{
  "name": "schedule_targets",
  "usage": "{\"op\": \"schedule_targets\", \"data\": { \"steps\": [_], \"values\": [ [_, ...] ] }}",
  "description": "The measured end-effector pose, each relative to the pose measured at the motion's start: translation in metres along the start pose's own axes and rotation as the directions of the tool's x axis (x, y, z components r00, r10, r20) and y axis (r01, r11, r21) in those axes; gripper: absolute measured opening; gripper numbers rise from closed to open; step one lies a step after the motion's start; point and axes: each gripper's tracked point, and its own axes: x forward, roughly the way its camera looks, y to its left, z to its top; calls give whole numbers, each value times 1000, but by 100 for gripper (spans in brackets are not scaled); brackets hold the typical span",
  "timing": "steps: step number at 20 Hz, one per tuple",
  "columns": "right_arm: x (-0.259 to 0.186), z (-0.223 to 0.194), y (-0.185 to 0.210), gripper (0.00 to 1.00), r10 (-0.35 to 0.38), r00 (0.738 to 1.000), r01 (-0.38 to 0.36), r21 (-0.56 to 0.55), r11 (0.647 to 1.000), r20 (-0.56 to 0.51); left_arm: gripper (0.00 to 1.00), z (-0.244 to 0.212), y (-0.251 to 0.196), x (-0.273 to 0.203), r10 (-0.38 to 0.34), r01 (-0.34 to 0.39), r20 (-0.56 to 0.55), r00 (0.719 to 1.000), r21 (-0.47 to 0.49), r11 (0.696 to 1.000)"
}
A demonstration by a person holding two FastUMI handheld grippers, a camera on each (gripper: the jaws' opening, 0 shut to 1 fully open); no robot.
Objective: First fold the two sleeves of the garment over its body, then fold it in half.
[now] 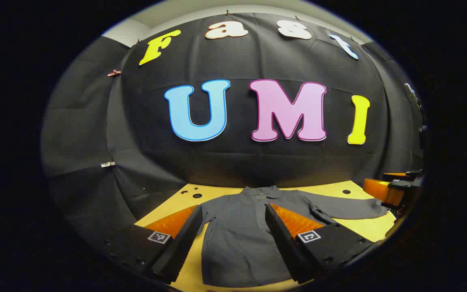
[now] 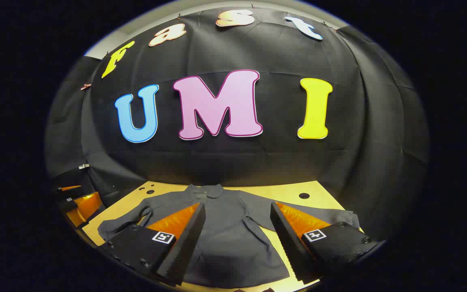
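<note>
**Shirt lies flat, both sleeves still out — watch your first grab**

The dark grey long-sleeved cloth shirt (image 1: 237, 235) lies flat on the yellow table top (image 1: 363, 225) with its collar (image 1: 260, 192) at the far end, near the black cloth wall. Both sleeves are spread out to the sides. No fold is made yet, as far as you can judge.

Your left gripper (image 1: 233, 243) hangs above the body of the shirt with its two fingers wide apart. Nothing is between them but air. Your right gripper (image 2: 237, 243) does the same: fingers wide apart, holding nothing, over the middle of the shirt.

In the left gripper view, one sleeve (image 1: 347, 209) reaches out toward the table's edge, and the other gripper shows far off just past its cuff. In the right gripper view, the other sleeve (image 2: 124, 225) runs out to the far side, with a small bunch of cloth near the shoulder.

Here is what could go wrong. If you pinch too deep, you could grab the shirt's body along with the sleeve, and the whole shirt would lift or slide. If you pinch too little cloth, the sleeve could slip out halfway over. The bunched part could make a lumpy fold. A cuff near the edge could drop off the table if you drag it.
</note>
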Motion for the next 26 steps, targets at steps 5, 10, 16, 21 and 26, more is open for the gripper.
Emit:
{"op": "schedule_targets", "data": {
  "steps": [5, 10, 16, 21, 26],
  "values": [
    [14, -14, -10, 99, 28, 999, -29, -14, 999, -41, 98, -6, -5, 17, 12, -11, -36, 999, 1, 1000],
    [27, -28, -16, 99, 40, 997, -42, -26, 999, -62, 97, -28, -11, 18, 12, -14, -86, 996, -23, 1000],
    [38, -39, -31, 99, 2, 995, -3, -16, 1000, -101, 98, -43, -15, 23, 19, -26, -133, 991, -49, 998],
    [47, -45, -50, 99, -42, 991, 42, -3, 999, -130, 98, -52, -19, 26, 9, -17, -165, 986, -48, 999],
    [57, -57, -86, 99, -108, 981, 107, -17, 994, -162, 98, -61, -25, 26, -6, 3, -177, 984, -15, 1000]
  ]
}}
